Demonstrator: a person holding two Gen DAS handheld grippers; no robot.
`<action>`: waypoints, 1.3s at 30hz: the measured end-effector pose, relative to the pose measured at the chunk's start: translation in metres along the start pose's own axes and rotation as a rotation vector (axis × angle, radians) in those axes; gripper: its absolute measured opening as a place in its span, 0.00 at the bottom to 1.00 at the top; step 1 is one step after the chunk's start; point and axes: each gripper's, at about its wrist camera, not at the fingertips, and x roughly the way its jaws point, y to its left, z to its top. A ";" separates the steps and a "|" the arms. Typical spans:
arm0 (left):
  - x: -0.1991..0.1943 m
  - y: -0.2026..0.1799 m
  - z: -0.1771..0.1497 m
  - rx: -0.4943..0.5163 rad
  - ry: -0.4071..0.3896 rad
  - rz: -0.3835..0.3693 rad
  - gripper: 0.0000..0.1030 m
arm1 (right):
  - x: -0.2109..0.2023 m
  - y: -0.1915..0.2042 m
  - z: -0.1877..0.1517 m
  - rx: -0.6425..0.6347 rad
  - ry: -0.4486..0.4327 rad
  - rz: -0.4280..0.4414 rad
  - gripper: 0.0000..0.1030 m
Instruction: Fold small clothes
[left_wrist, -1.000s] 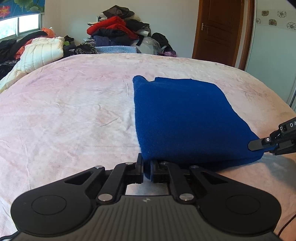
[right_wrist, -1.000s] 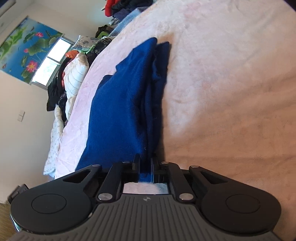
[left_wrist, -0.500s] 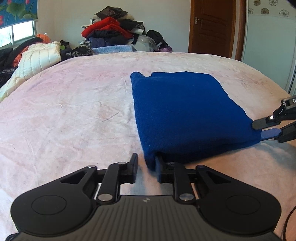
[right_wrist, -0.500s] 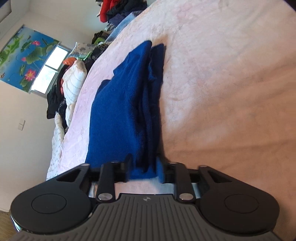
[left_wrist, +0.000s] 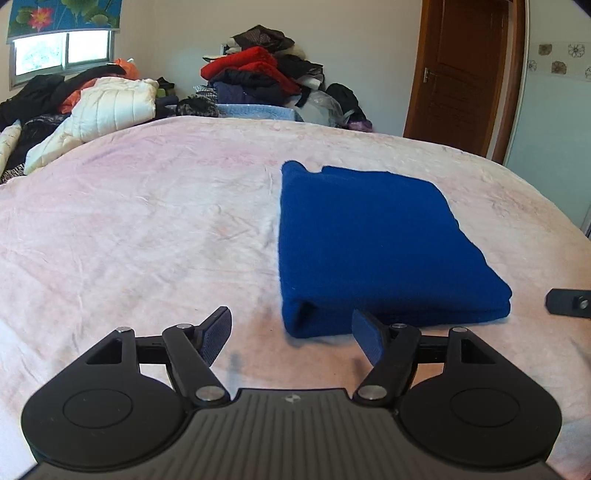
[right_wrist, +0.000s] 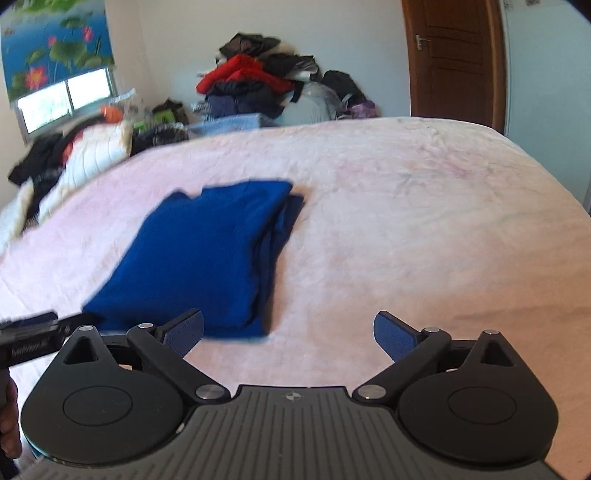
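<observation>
Lying folded flat on the pink bedspread (left_wrist: 147, 229), the blue garment (left_wrist: 373, 243) is sitting at one o'clock from the left gripper (left_wrist: 291, 332), whose jaws are gaping apart; the right gripper (right_wrist: 288, 332) is hovering spread wide, holding nothing, with the garment at eleven o'clock.

Deep blue knit on pale pink, black tooling with blue pads

The folded garment (left_wrist: 376, 240) is a solid royal blue with no pattern. The bedspread (left_wrist: 147, 229) is pale pink with faint mottling. The left gripper (left_wrist: 291, 328) and the right gripper (right_wrist: 290, 332) are black with ribbed grey bodies, and their pads (left_wrist: 216, 334) are dark blue and finely textured. The window blind (right_wrist: 55, 44) shows pink lotus flowers and green leaves on blue. The door (left_wrist: 461, 74) is reddish-brown wood.
</observation>
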 end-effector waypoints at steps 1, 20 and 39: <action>0.005 -0.003 -0.002 0.009 0.011 0.007 0.70 | 0.009 0.002 -0.006 0.016 0.017 -0.014 0.96; 0.021 -0.015 -0.024 0.070 -0.018 0.056 0.89 | 0.046 0.028 -0.029 -0.058 0.016 -0.162 1.00; 0.022 -0.014 -0.023 0.070 -0.014 0.060 0.90 | 0.046 0.027 -0.028 -0.061 0.016 -0.159 1.00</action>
